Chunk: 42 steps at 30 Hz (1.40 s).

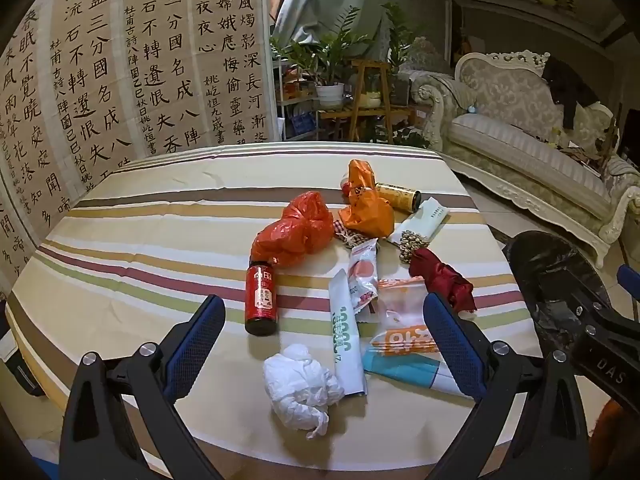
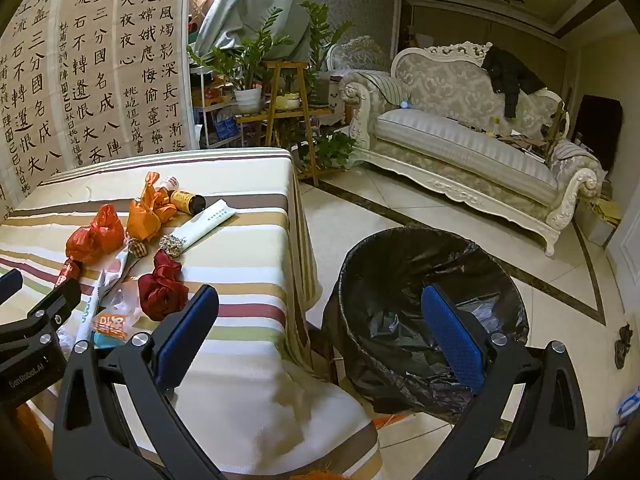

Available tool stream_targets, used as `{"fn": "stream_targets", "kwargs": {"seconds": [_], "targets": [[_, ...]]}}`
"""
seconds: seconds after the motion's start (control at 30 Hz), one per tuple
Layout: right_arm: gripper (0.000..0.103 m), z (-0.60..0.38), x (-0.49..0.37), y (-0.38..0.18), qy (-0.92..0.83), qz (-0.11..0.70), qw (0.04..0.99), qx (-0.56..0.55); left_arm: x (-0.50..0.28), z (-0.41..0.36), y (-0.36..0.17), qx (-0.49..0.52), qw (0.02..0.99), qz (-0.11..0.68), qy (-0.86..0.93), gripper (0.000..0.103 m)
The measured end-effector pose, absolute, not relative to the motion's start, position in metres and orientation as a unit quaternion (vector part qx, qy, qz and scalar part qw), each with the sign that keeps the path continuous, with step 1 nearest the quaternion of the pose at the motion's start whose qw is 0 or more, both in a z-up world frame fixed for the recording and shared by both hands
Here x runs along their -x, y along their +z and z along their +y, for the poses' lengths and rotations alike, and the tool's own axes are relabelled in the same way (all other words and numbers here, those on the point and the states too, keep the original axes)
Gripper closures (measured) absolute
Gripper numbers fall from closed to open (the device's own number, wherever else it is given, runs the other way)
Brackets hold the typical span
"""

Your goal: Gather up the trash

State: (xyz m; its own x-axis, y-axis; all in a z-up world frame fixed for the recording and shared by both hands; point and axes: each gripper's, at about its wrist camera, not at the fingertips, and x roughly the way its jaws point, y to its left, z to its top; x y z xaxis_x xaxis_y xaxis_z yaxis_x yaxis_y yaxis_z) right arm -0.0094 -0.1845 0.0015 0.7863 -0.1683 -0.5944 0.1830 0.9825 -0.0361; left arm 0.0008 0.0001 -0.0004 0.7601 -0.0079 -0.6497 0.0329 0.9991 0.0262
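Observation:
Trash lies on the striped table point(image 1: 140, 216): a crumpled white tissue point(image 1: 300, 388), a red bottle point(image 1: 261, 298), a red plastic bag point(image 1: 296, 234), an orange bag point(image 1: 366, 210), a yellow can point(image 1: 398, 196), wrappers point(image 1: 348, 340) and a dark red wad point(image 1: 442, 276). My left gripper point(image 1: 324, 344) is open and empty above the near table edge, the tissue just below between its fingers. My right gripper point(image 2: 320, 332) is open and empty, over the gap between the table corner and a bin lined with a black bag point(image 2: 428, 312). The dark red wad point(image 2: 162, 284) lies left of it.
The bin stands on the tiled floor point(image 2: 400, 208) right of the table, and shows at the right edge of the left wrist view point(image 1: 552, 272). A sofa point(image 2: 460, 140), plant stand point(image 2: 288, 92) and calligraphy screen point(image 1: 120, 72) stand behind.

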Motion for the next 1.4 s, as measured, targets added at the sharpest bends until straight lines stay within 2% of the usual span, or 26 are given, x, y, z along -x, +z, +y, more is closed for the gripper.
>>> {"fn": "stream_targets", "kwargs": {"seconds": [1.4], "targets": [[0.004,-0.195,0.014,0.005,-0.092,0.314,0.945,-0.020,0.006,0.000,0.006,-0.013,0.938,0.345,-0.015,0.006]]}}
